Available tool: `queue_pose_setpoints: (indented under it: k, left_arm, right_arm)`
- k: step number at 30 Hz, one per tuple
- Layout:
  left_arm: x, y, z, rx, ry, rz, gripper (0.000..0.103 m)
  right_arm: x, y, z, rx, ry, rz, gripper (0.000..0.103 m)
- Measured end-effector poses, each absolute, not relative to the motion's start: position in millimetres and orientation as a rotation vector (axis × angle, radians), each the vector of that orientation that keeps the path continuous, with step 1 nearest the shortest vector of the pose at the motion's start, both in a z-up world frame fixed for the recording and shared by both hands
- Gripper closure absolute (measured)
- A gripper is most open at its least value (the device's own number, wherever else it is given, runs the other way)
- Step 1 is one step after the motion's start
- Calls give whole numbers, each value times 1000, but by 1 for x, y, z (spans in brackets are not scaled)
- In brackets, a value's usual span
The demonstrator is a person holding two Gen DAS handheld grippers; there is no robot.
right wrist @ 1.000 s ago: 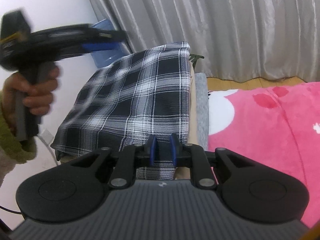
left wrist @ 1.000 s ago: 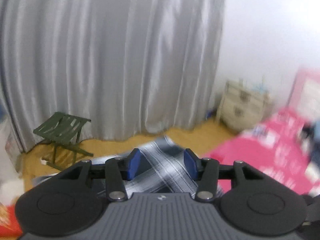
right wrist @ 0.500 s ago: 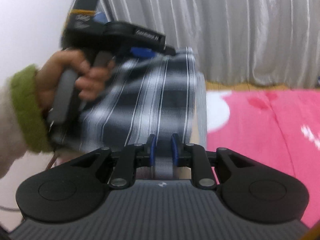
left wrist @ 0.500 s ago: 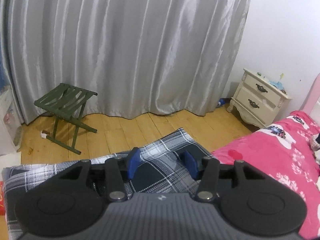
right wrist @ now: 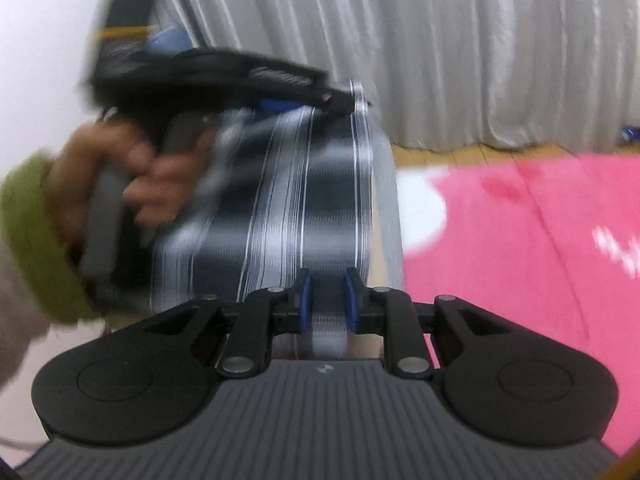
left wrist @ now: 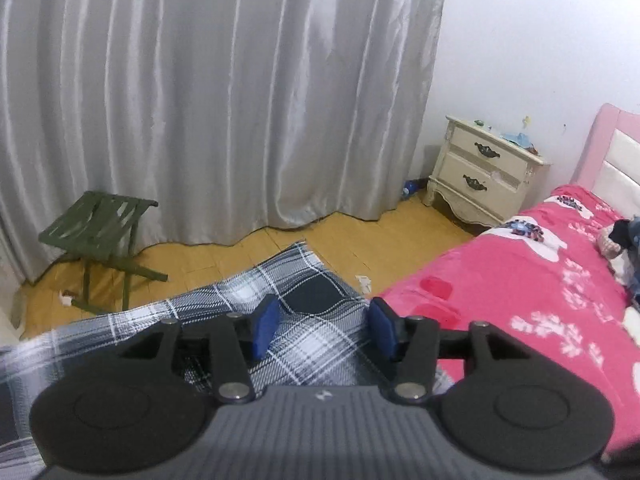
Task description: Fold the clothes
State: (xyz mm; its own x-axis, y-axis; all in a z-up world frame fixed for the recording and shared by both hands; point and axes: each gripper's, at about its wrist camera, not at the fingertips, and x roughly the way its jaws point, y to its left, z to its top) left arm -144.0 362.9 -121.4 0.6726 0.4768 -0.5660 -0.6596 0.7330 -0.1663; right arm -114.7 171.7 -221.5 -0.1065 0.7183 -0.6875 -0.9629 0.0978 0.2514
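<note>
A black-and-white plaid garment (left wrist: pixel 304 304) lies folded flat beside the pink bed. In the left wrist view my left gripper (left wrist: pixel 324 330) is open, its blue pads spread just above the garment's far corner. In the blurred right wrist view the garment (right wrist: pixel 288 208) stretches away from my right gripper (right wrist: pixel 326 300), whose pads stand a small gap apart over the near edge. I cannot tell whether they pinch cloth. The left gripper (right wrist: pixel 340 100) also shows there, held by a hand over the garment's far end.
A pink patterned bedspread (left wrist: pixel 540 300) fills the right side. A green folding stool (left wrist: pixel 96 236) stands on the wooden floor by the grey curtain (left wrist: pixel 200 100). A cream nightstand (left wrist: pixel 484 172) stands in the corner. Dark clothes (left wrist: pixel 624 240) lie on the bed.
My left gripper has swung over the garment and come down toward its far corner. My right gripper's pads have parted slightly, and the right view has become blurred with motion.
</note>
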Motion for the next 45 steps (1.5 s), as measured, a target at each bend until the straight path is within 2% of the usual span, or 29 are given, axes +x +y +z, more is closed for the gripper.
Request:
queue_pose_setpoints:
  k: [3, 8, 11, 16, 21, 24, 28, 32, 36, 39, 43, 45]
  left_arm:
    - [-175, 369, -102, -467, 451, 668, 52]
    - [-262, 339, -83, -497, 437, 700, 54]
    - [-296, 311, -94, -513, 499, 701, 54]
    - [-339, 280, -137, -577, 626, 768, 51]
    - [-363, 275, -115, -567, 581, 779, 53]
    - [-358, 267, -128, -597, 663, 733, 53]
    - [-361, 258, -155, -666, 798, 731, 54]
    - [-384, 258, -136, -682, 713, 795, 54]
    - [-381, 281, -109, -639, 604, 826, 47]
    - [-364, 310, -112, -672, 584, 888, 43]
    - [-354, 336, -132, -798, 562, 889, 43]
    - [-353, 332, -143, -824, 574, 880, 46]
  right_arm:
    - [-109, 152, -227, -426, 877, 1426, 85]
    - [-102, 167, -176, -266, 694, 1536, 85]
    - [-120, 190, -174, -315, 608, 1618, 85]
    - [-129, 194, -210, -508, 628, 1563, 89]
    - [-110, 175, -196, -461, 653, 1486, 86]
    - [-126, 181, -190, -405, 610, 1582, 86]
    - [-138, 189, -214, -510, 625, 1586, 87]
    - [-112, 177, -222, -508, 702, 1482, 86]
    - [-87, 178, -206, -401, 693, 1461, 86]
    - [-69, 200, -198, -262, 735, 1475, 81]
    - [-50, 230, -204, -110, 840, 1540, 57]
    - [-41, 246, -212, -67, 912, 1552, 51]
